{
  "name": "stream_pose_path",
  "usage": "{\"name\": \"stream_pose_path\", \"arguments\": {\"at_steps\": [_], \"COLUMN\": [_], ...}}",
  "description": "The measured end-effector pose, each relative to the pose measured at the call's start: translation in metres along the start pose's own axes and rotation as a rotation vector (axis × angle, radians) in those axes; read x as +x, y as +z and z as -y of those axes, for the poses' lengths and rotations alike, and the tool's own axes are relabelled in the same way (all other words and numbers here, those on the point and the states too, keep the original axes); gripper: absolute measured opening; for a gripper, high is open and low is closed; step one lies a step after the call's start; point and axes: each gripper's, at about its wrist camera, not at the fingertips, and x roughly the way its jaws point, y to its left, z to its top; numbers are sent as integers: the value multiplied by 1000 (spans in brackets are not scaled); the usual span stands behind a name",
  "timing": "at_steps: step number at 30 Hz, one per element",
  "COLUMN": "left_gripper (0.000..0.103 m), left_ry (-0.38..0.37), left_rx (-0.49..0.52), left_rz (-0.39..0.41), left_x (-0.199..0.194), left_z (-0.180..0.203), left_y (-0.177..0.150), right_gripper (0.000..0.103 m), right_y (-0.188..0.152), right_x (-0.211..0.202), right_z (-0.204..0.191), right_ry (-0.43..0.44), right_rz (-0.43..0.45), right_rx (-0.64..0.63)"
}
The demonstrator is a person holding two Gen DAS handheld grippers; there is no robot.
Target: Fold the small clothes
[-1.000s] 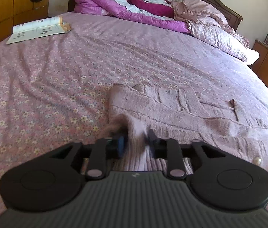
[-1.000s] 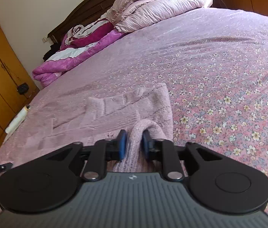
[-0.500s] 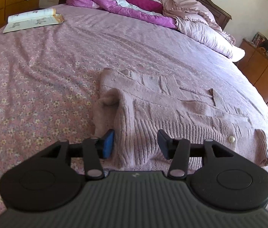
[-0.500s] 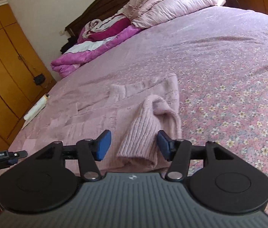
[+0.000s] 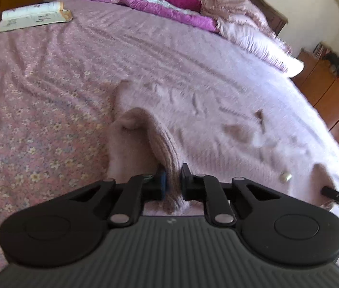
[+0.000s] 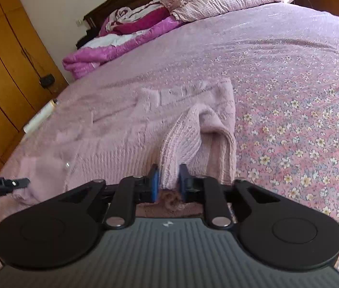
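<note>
- The left tool (image 5: 172, 180) pinches a ribbed fold of the pink knit cardigan (image 5: 217, 129); the right tool (image 6: 168, 180) is closing on the matching fold at the other side.
- The cardigan lies spread on the floral bedspread (image 6: 301, 96), its button (image 5: 285, 177) near the front edge.
- Risk: the thick knit may slip out, or the bedspread may get caught too; motion blur hides how deep the bite is.
- Uneven lifting would skew the fold.
</note>
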Motion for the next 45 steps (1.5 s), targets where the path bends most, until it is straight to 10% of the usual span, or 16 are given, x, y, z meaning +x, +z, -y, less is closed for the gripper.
{"name": "stream_pose_path", "arguments": {"at_steps": [10,25,30,34,45], "left_gripper": [13,15,35,59,60], "left_ry": [-5,149,102,75,81], "left_rx": [-51,-65,-50,-30,85], "left_rz": [137,25,21,74,61], "left_x": [-2,98,91,67,48], "left_z": [15,3,-2,0,15], "left_y": [53,90,86,86,72], "right_gripper": [13,14,59,61,62], "right_y": [51,104,98,96,75], "right_x": [-16,81,96,84,43], "right_z": [3,10,19,22,23], "right_ry": [113,-95,-158,-150,-136], "right_rz": [144,114,135,159,186], "right_rx": [97,157,172,127,40]}}
